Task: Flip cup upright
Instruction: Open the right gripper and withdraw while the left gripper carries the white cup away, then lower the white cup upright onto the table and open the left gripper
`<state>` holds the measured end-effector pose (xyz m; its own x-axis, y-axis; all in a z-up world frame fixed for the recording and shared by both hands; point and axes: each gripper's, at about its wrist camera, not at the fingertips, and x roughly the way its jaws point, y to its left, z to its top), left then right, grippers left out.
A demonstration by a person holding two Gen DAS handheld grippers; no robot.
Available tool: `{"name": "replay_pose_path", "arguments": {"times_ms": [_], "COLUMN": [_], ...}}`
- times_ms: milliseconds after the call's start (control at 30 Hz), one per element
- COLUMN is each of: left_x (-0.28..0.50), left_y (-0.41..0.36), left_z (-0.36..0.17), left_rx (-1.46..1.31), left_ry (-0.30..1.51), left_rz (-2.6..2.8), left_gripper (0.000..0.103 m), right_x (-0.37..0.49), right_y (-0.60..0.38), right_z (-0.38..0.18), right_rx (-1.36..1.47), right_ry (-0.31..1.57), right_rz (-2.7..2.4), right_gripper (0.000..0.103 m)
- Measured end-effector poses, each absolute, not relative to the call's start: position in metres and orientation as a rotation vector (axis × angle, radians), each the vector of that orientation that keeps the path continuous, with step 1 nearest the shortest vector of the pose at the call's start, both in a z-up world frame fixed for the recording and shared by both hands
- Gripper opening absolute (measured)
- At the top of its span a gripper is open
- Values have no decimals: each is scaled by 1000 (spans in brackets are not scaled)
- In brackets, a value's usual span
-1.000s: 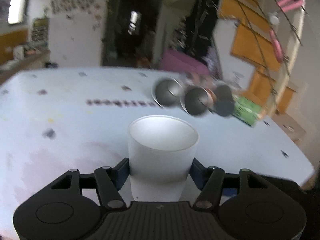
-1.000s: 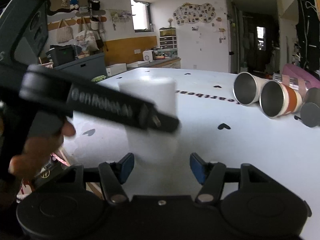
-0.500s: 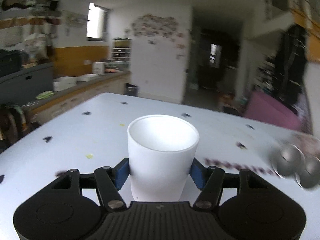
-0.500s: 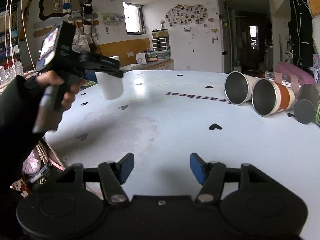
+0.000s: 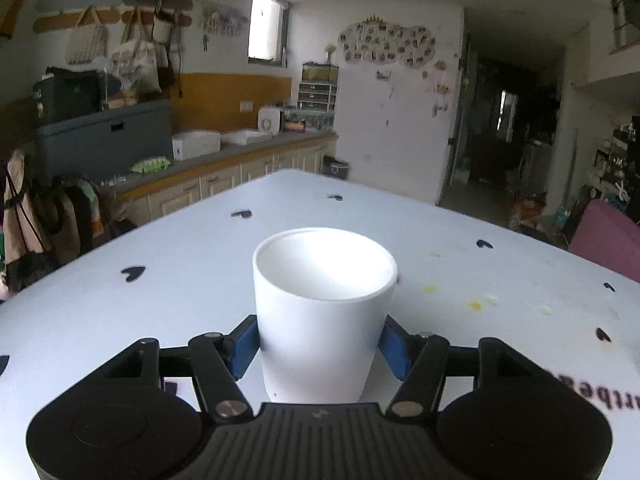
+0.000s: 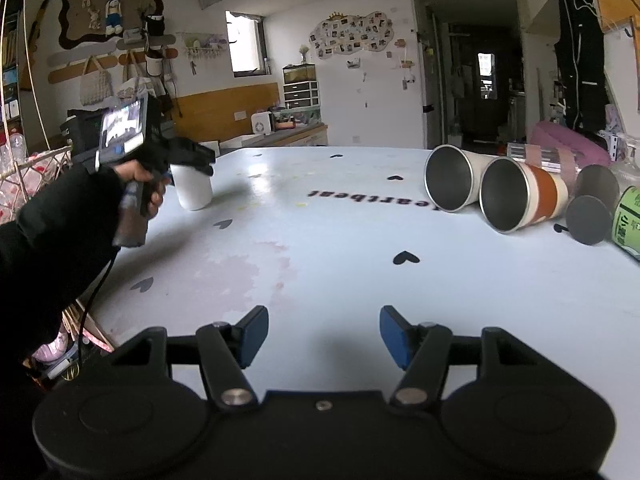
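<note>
Left wrist view: I hold the white cup [image 5: 325, 312] between the blue pads [image 5: 242, 350] of my left gripper [image 5: 320, 350], which is closed to the cup's width and presses it on both sides below the rim. The cup sits straight ahead of the tool, mouth up, its long axis upright and crosswise to the line of the fingers; its rim looks level, and its foot is hidden behind the gripper body, so I cannot tell from this view whether it touches the white table [image 5: 160, 280].

Right wrist view: the same cup [image 6: 194, 192] appears far off to the left and ahead of my right gripper [image 6: 320, 336], with its base at or just above the tabletop [image 6: 320, 248]; I cannot tell whether it rests there. My left hand [image 6: 138, 196] and left gripper [image 6: 188, 160] are at the cup, so the left arm is by far the nearer. The right gripper is spread wide and holds nothing, hovering low over bare table. Three metal tumblers lie on their sides ahead and to its right: a plain one [image 6: 454, 178], an orange-banded one [image 6: 520, 196] and a dark one [image 6: 592, 208].

I judge the flip essentially done; what remains is to set the cup down squarely and let go without tipping it.
</note>
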<state>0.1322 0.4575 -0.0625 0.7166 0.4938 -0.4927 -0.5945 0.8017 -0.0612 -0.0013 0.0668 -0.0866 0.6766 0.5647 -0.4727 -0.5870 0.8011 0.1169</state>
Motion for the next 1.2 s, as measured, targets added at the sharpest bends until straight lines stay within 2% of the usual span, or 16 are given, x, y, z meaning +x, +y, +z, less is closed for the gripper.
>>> {"name": "replay_pose_path", "arguments": {"times_ms": [167,200,267,333,533,700,1000,1067,1200], "left_x": [129,130,128,123,97,63,13,5,-13], "left_y": [460,463,466,462,448,435,399,389,370], "left_z": [-62,-61,-60,-57,-43,-33,-21,-20,-19], "left_rx": [-231,-236,-253,-246,-222,-235,-201,-193,-160], "left_ry": [480,482,479,468,468,452,455,464,472], "left_rz": [590,586,585,598,586,570,544,537,519], "left_gripper": [66,69,92,97,103,103,103,103,103], "right_x": [-1,0,2,4,13,24,41,44,51], "right_y": [67,67,67,68,69,77,93,95,97], "right_z": [-86,-85,-85,-83,-68,-55,-39,-38,-37], "right_rx": [-47,-46,-46,-46,-34,-37,-49,-45,-51], "right_ry": [513,513,511,508,458,416,360,349,342], "right_rz": [649,651,651,648,652,658,666,668,656], "right_gripper": [63,63,63,64,70,75,92,100,103]}}
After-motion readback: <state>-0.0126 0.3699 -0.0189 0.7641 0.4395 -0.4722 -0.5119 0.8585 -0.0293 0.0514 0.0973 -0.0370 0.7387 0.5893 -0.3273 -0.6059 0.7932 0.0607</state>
